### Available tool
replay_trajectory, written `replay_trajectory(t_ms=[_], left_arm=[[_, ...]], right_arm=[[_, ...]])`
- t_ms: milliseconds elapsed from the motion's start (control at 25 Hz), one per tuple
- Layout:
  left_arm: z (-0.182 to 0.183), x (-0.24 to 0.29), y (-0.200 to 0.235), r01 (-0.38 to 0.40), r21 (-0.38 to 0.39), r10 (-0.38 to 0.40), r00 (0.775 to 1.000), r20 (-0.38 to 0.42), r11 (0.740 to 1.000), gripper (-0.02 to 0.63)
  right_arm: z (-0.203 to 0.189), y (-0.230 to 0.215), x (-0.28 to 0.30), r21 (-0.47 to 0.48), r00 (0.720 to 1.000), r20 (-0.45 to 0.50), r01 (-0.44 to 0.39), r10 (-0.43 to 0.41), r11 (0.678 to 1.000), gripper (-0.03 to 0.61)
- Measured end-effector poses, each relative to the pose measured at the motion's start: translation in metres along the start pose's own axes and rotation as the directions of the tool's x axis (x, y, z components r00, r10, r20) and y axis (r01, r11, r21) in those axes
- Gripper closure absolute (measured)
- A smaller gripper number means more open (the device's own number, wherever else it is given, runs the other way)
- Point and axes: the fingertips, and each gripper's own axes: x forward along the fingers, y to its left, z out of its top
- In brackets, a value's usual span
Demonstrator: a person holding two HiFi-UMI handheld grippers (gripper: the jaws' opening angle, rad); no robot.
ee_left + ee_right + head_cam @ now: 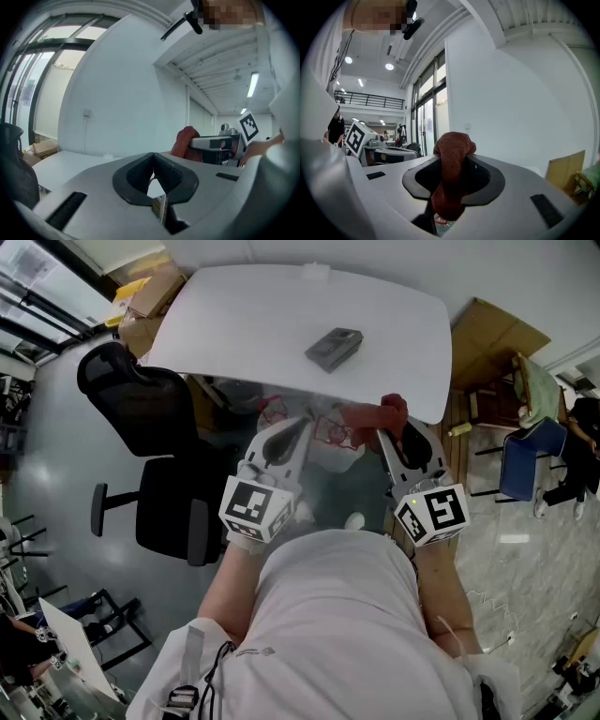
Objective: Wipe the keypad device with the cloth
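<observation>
The grey keypad device (334,348) lies on the white table (234,324), far from both grippers. My right gripper (394,427) is shut on a rust-red cloth (451,176), which bulges up between its jaws; the cloth (394,410) shows in the head view by the table's near edge. My left gripper (298,426) is held beside it, below the table edge, shut with nothing between its jaws (153,176). In the left gripper view the right gripper (213,143) and the cloth (184,140) appear to the right. Both grippers point upward, close to my chest.
A black office chair (155,456) stands to the left of the table. Cardboard boxes (141,306) lie at the far left. A blue chair (530,460) and a cardboard sheet (492,338) are to the right. A bin with a bag (333,432) sits under the table.
</observation>
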Motion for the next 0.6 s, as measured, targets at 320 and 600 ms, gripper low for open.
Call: replay_trajectory(t_ms=[320, 600], left_arm=[[-0.002, -0.018, 0.038, 0.01, -0.008, -0.01, 1.0, -0.004, 1.0, 0.603], [-0.011, -0.033, 0.079, 0.021, -0.037, -0.021, 1.0, -0.014, 0.999, 0.603]], right_arm=[[-0.003, 0.022, 0.032, 0.023, 1.0, 0.0, 0.02, -0.02, 1.0, 0.462], [-0.008, 0.035, 0.056, 0.089, 0.998, -0.003, 0.061, -0.061, 0.994, 0.462]])
